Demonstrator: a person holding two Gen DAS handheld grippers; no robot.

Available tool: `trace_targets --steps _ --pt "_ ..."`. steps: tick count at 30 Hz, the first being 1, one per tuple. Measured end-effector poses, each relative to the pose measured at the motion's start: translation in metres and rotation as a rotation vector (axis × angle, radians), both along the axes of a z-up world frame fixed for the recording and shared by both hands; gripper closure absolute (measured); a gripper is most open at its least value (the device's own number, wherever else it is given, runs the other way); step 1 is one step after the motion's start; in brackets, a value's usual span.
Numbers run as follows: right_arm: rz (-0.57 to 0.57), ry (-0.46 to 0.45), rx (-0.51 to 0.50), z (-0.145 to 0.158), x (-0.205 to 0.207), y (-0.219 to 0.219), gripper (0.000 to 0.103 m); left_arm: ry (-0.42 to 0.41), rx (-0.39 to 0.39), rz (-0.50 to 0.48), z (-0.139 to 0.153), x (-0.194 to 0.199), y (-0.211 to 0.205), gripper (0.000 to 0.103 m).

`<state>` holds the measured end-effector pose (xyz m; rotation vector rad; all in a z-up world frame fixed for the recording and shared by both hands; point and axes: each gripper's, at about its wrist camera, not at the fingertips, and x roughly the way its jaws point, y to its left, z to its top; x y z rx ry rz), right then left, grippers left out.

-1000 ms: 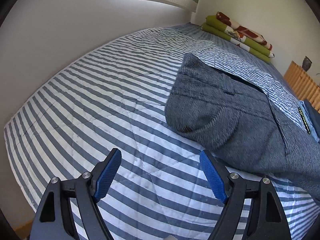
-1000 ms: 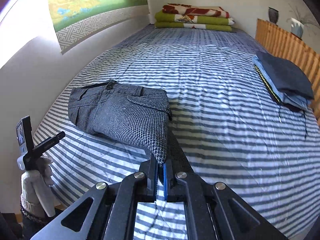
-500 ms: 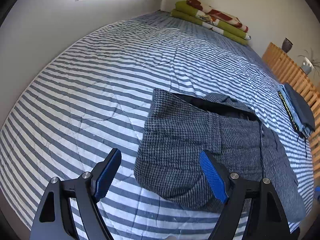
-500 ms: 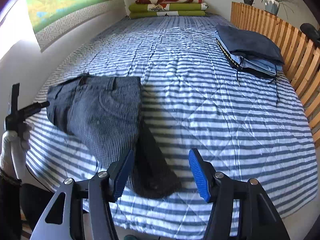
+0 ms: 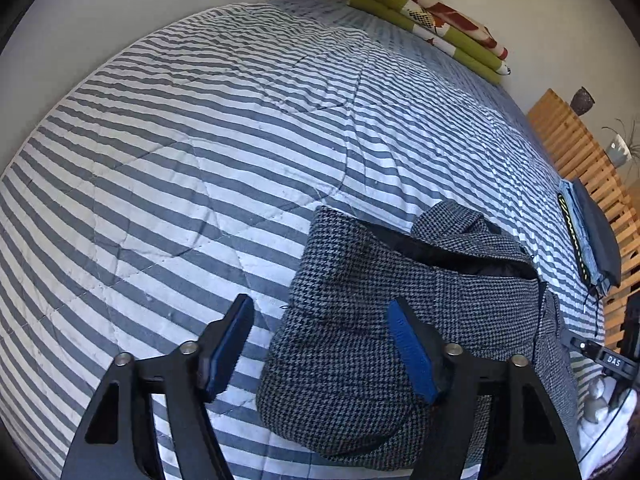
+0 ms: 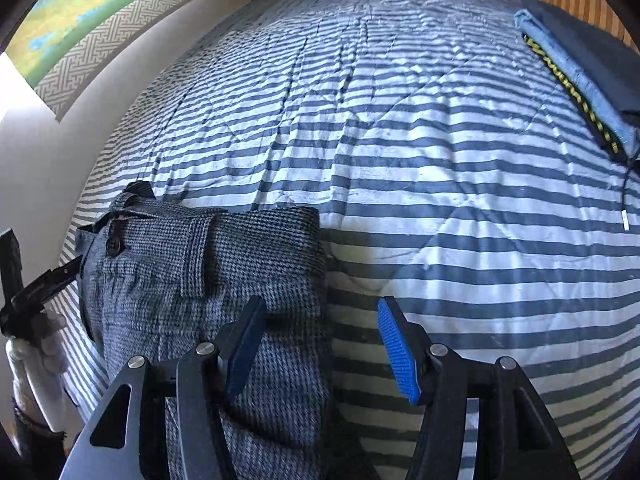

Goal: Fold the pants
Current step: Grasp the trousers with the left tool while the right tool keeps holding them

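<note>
- The grey houndstooth woven pants point(image 5: 384, 320), folded into a compact bundle, lie on the blue-and-white striped quilted bedspread point(image 5: 200, 140) near its front edge, the waistband with its dark button point(image 6: 114, 245) turned toward the wall side.
- The left gripper point(image 5: 322, 344), black with blue ribbed pads, hangs over the pants' left folded edge; its jaws have just been closing and stand apart, the cloth lying beneath the gap, neither pad pressing on it.
- The right gripper point(image 6: 322, 344) stands over the pants' right edge with jaws apart after opening within the last second; its left pad is above the cloth, its right pad above bare bedspread, nothing clamped.
- A white-gloved hand point(image 6: 44, 340) holding the other black gripper shows at the far left of the right wrist view.
- A stack of folded blue clothes point(image 6: 592, 64) sits beside the wooden slatted rail point(image 5: 580, 152), well apart from the pants.
- Green and red patterned folded blankets point(image 5: 432, 24) lie at the far end.
</note>
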<state>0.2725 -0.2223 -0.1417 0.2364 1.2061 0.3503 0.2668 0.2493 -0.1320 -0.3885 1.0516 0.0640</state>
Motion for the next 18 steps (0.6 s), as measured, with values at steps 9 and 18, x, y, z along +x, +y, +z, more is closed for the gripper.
trace_targets --steps 9,18 --pt "0.006 -0.091 -0.027 0.038 -0.009 0.009 0.096 -0.051 0.018 -0.020 0.024 -0.018 -0.014 0.094" --pt "0.000 -0.402 -0.110 0.161 -0.059 0.005 0.098 -0.261 0.065 -0.111 0.146 -0.082 -0.065 0.095"
